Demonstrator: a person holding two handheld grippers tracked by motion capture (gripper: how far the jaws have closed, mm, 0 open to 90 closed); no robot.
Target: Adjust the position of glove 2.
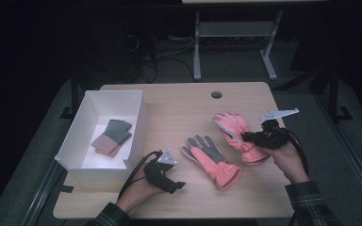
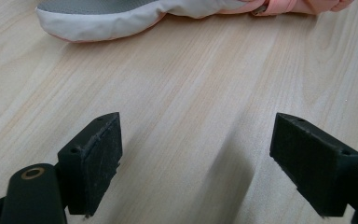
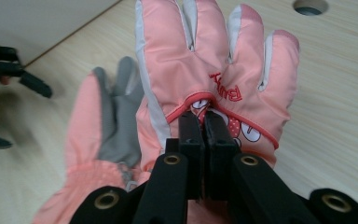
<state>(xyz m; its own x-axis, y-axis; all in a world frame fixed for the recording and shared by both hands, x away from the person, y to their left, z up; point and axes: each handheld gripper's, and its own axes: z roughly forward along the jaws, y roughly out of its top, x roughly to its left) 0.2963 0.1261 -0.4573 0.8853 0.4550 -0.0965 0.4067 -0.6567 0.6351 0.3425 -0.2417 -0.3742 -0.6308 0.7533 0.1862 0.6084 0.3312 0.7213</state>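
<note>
Right gripper had its jaws pinched tight on a small fold of the pink glove, at the back of the hand, and held it just off the worktop toward the right edge. Left gripper sat low near the front edge with jaws wide and nothing between them.

Risk: the pinch took only thin shell fabric (slippery-looking nylon), so the glove could slide out or swing on the way to the white box at the left edge. The hanging cuff could also drag the second glove, lying palm-up mid-worktop, touching or nearly so. The box already held a folded grey-pink pair.

Writing: red embroidered lettering on the held glove, seen upside down and not legible.
</note>
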